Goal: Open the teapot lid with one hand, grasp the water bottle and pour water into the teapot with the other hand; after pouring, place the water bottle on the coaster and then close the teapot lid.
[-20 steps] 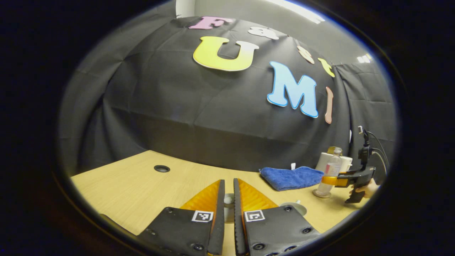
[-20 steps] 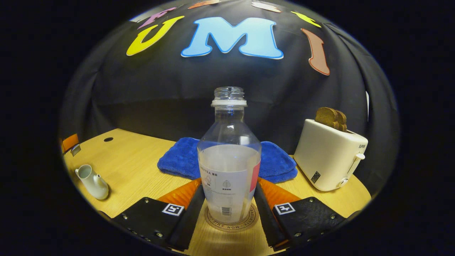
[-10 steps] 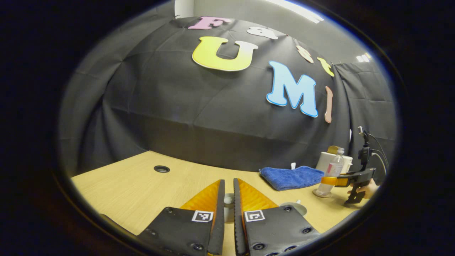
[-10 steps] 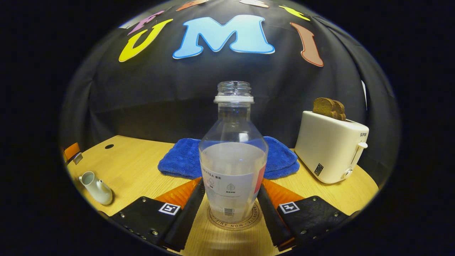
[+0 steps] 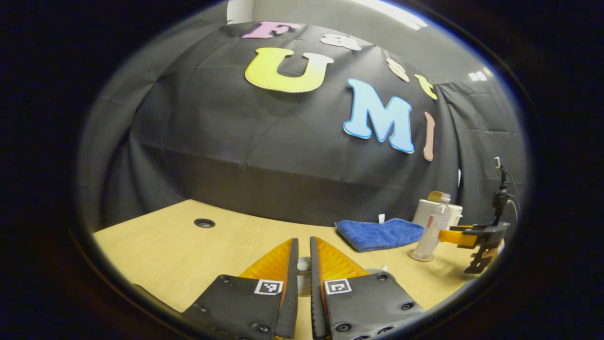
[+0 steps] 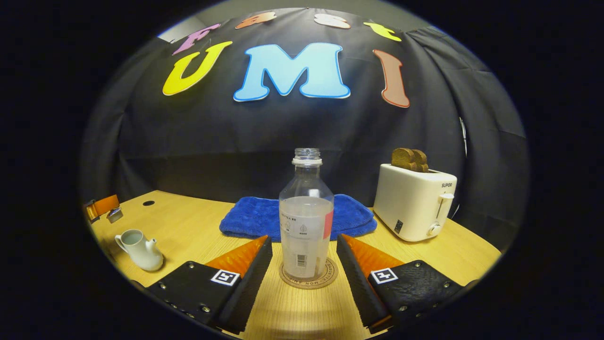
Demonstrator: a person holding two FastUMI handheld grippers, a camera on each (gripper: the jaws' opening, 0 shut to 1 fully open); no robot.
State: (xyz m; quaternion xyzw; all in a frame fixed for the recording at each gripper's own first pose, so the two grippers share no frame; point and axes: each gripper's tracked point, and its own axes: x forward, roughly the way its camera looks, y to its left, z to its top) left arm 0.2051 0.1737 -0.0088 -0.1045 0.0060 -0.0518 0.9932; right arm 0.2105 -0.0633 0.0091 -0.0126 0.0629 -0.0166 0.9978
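Observation:
The clear water bottle (image 6: 306, 226), uncapped and about half full, stands upright on the round coaster (image 6: 309, 279). My right gripper (image 6: 304, 240) is open just in front of it, with a finger on each side and not touching. At the far left stands the white teapot (image 6: 140, 245) with its top uncovered. In the left gripper view my left gripper (image 5: 302, 242) is shut on the white teapot lid (image 5: 302, 267), held above the table. The bottle (image 5: 434, 229) and the right gripper (image 5: 465, 234) also show at the right of that view.
A folded blue towel (image 6: 292, 215) lies behind the bottle. A white toaster (image 6: 413, 200) with bread in it stands at the right. The wooden table (image 5: 188, 250) has a cable hole (image 5: 204, 223) far left. Part of the left gripper (image 6: 104, 208) shows beyond the teapot.
My right gripper has drawn back from the bottle, which stays standing on the coaster. The left gripper keeps hold of the lid and has barely shifted.

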